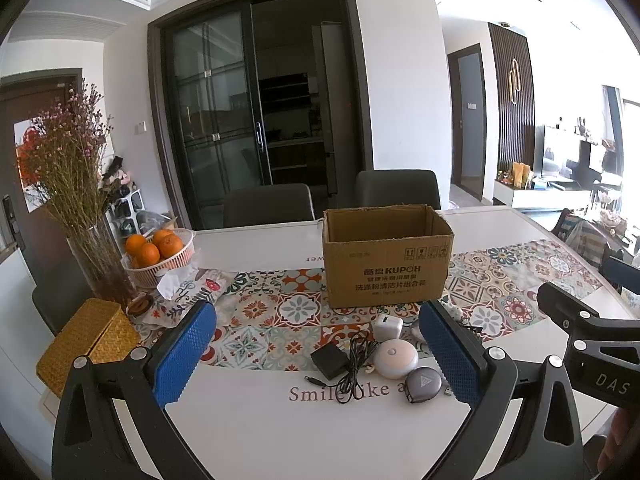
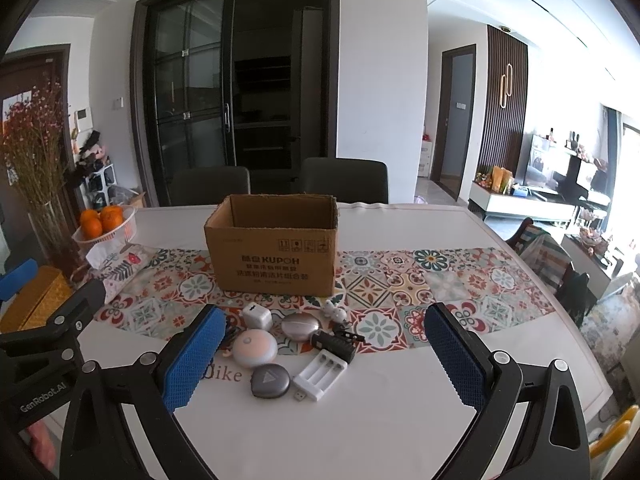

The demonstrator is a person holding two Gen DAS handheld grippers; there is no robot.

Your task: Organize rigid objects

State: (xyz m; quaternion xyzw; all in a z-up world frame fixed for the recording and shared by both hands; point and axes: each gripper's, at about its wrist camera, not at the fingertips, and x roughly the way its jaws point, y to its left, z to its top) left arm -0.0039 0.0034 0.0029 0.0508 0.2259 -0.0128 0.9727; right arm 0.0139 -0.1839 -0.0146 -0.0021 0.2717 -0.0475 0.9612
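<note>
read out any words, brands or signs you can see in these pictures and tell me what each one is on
"KUPOH": front of the cardboard box.
Chinese lines and handling icons under and above it: too small to read.
"Smile like a": table cover, partly hidden by the black cable.
"DAS": right claw's body.
"GenRobot.AI": left claw's body.

Left claw (image 1: 318, 354) spread wide, cardboard box (image 1: 386, 258) behind small gadgets, black adapter (image 1: 329, 361), oranges basket (image 1: 160, 256)
</note>
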